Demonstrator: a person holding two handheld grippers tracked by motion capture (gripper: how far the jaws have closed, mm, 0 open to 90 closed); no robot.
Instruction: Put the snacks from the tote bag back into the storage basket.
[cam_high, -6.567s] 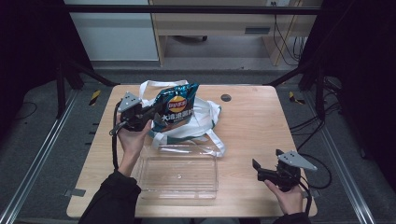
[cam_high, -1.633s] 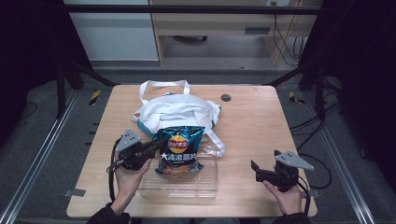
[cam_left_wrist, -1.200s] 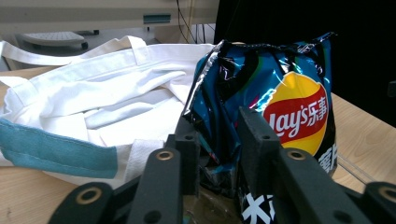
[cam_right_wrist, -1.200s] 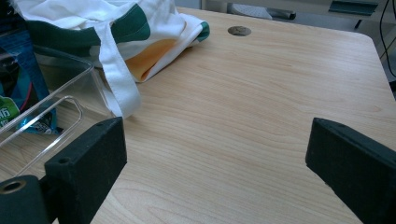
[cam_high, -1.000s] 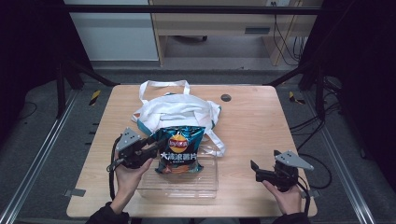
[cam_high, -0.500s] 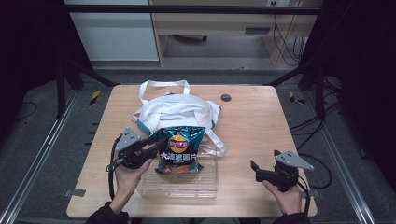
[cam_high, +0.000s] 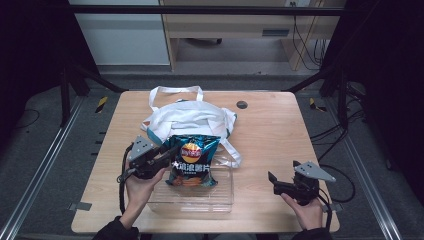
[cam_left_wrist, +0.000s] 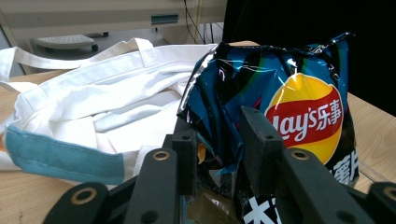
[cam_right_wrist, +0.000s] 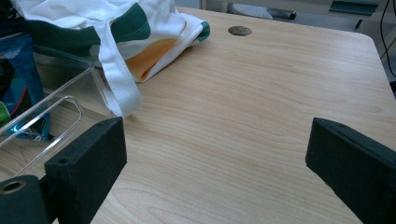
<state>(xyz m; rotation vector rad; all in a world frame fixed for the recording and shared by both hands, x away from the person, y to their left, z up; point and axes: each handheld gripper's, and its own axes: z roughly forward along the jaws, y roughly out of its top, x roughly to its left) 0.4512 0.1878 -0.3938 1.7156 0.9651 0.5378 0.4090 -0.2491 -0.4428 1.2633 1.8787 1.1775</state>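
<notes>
Chip bag (cam_left_wrist: 280, 107), lowered, between left claw (cam_left_wrist: 219, 154) jaws.

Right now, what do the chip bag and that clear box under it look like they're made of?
Chip bag: glossy plastic or foil film, by its sharp creases and glints. Clear box: see-through hard plastic, probably; the table shows through its walls.

The right gripper (cam_right_wrist: 215, 154) holds its two black padded jaws wide apart over the pale wooden table (cam_right_wrist: 261, 93), with bare wood between them. At the left stands a clear plastic tray (cam_right_wrist: 60, 93), and inside it shows part of a blue crisp bag (cam_right_wrist: 21, 79). Behind the tray lies a white cloth tote bag with green trim (cam_right_wrist: 116, 28), one strap trailing beside the tray's corner. A small round dark disc (cam_right_wrist: 239, 31) sits farther off on the tabletop.
</notes>
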